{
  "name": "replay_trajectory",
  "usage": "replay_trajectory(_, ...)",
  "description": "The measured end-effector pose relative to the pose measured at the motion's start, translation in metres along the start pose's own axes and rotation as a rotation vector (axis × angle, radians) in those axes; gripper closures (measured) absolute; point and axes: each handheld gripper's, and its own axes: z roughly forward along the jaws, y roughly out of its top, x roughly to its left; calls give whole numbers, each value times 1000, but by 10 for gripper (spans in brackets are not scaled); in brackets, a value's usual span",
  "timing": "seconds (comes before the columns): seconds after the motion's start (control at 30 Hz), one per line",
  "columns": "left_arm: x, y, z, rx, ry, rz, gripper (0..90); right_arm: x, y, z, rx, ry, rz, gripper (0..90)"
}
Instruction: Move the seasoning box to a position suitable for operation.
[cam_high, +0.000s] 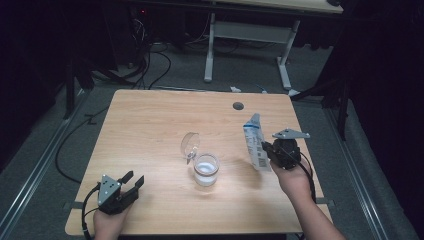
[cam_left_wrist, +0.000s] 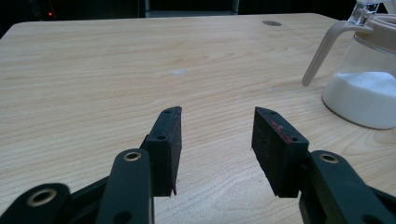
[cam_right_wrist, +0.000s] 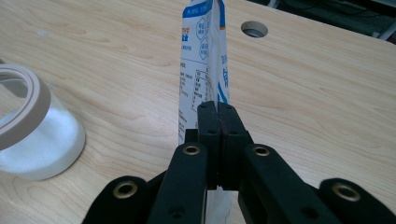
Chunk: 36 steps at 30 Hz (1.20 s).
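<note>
Seemingly well along: white powder already in lidded jar (cam_high: 206, 169) mid-frame; blue-and-white pouch (cam_high: 254, 142) upright, right of centre, pinched flat by right gripper (cam_high: 267, 148). Left gripper (cam_high: 134, 180) lower left, jaws apart, empty. Lid open; closing left.

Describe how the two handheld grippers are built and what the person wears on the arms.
Both the left gripper and the right gripper are black, each with a grey three-cornered plate on top and a black cable trailing back. Their linkage arms show brass-coloured rivets, and the flat black pads are rectangular, one with reddish marks. The forearms are bare; no sleeves show.
</note>
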Motion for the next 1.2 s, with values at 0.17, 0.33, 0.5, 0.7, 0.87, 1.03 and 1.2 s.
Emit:
replay_trajectory(0.17, 2, 0, -1, -1, 6, -7, 532, 2, -12, 1, -43, -3, 7, 897)
replay_trajectory(0.33, 3, -1, -1, -2, 9, -12, 531, 3, -24, 1, -112, 8, 30, 898)
replay_trajectory(0.5, 2, 0, -1, -3, 2, -7, 528, 2, -37, 3, -177, 25, 65, 900)
replay_trajectory(0.7, 0, 1, -1, -5, -5, 10, 527, 0, -50, 3, -254, 17, 72, 900)
replay_trajectory(0.87, 2, 1, -2, 1, -6, 4, 526, -7, -61, 4, -313, 22, 106, 900)
replay_trajectory(1.03, 3, 3, -4, 9, -18, 15, 521, -14, -70, 6, -364, 23, 120, 900)
replay_trajectory(1.2, 1, 3, -2, 31, -25, 37, 516, -24, -80, 10, -413, 21, 144, 899)
